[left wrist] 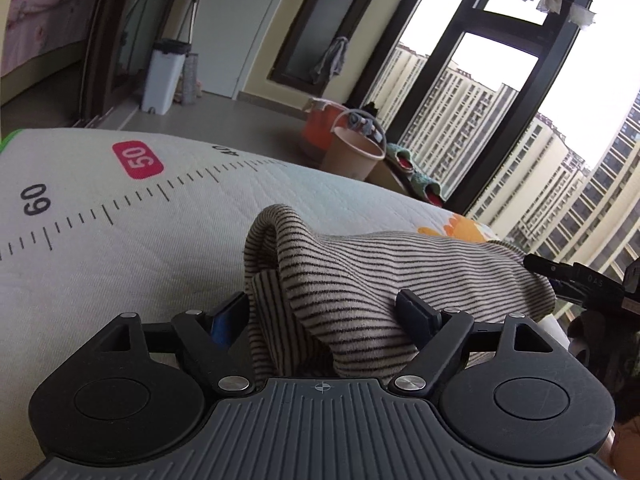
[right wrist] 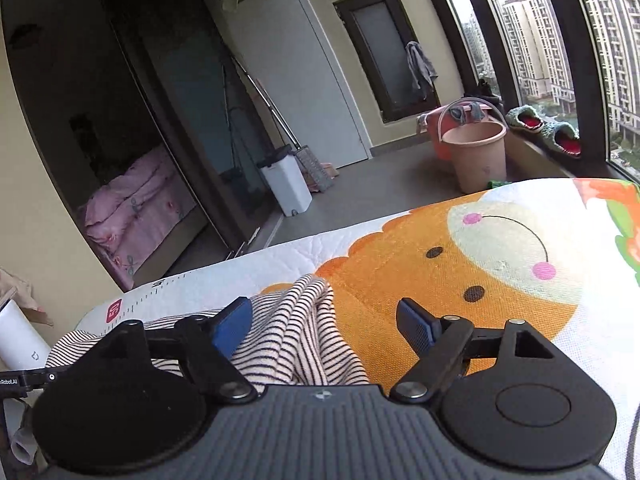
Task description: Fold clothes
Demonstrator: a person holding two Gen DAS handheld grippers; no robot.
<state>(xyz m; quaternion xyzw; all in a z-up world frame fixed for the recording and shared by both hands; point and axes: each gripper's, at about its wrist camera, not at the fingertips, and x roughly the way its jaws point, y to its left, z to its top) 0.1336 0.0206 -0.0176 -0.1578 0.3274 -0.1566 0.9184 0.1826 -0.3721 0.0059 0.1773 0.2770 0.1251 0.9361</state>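
A beige garment with thin black stripes lies bunched on the printed mat. My left gripper is open, its blue-padded fingers wide apart on either side of a raised fold of the garment. My right gripper is open too; the garment's edge lies between its fingers, close to the left finger. The right gripper also shows in the left wrist view at the garment's far right end.
The mat carries a ruler print with a red 50 label and an orange cartoon bear. Beyond the mat's far edge stand a pink bucket, a white bin and slippers by the window.
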